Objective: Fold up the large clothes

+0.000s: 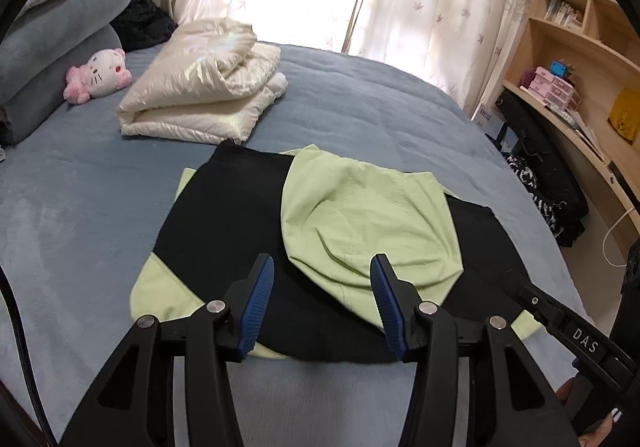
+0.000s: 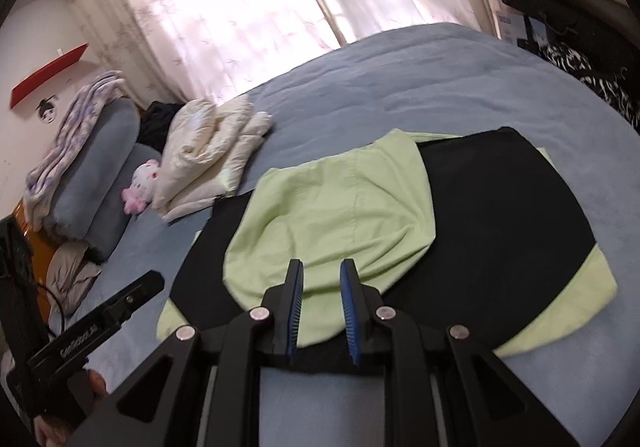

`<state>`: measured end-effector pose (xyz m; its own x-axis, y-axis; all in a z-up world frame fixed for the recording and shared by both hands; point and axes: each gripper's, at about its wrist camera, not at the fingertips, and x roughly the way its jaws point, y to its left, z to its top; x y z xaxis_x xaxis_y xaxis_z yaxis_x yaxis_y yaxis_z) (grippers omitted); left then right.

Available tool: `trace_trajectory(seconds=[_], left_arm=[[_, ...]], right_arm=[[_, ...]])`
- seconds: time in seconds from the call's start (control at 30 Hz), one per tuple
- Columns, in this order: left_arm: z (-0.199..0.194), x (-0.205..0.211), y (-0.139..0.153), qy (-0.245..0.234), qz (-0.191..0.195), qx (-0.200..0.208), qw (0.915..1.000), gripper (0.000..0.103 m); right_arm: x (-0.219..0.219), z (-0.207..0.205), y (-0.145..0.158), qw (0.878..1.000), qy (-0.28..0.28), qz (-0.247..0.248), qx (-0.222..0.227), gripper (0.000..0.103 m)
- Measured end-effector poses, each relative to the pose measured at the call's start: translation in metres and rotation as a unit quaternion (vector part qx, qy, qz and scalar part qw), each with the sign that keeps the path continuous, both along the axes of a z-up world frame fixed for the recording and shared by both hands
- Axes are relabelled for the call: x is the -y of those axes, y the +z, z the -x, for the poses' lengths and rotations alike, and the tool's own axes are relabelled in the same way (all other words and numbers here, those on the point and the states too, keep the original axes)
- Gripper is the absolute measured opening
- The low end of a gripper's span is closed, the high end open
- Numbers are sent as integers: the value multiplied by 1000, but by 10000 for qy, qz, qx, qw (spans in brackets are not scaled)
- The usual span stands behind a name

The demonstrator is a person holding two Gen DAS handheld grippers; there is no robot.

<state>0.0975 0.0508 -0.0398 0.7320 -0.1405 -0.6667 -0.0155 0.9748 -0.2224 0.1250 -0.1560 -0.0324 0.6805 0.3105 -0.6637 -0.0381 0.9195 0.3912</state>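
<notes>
Black-and-lime soft fabric jacket (image 1: 320, 247) lies folded mid-bed, cream puffer at eleven o'clock. Left gripper (image 1: 322, 275) gapes empty; right gripper (image 2: 320, 279) narrow, empty too. Light, floppy stuff: pinch the near hem corners.

Bare blue bedspread (image 1: 380, 103) lies open beyond and right of the folded jacket (image 1: 224, 215). Cream duvet (image 1: 200, 87) just behind its far-left corner; plush toy (image 1: 100, 73), grey pillows (image 1: 52, 47) farther left.
</notes>
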Motion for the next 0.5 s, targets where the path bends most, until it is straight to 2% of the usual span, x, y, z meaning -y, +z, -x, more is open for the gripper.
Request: trace_trajectory(seconds=[0.3,0.5], left_arm=[[49,-8,15,-126,100,211,9996,54],[61,-8,14,-271,283,151,9991,54]], right_arm=[[-23,49,19,9989,298,360,68,19],[-38,69,28,9980,492,401,44,19]])
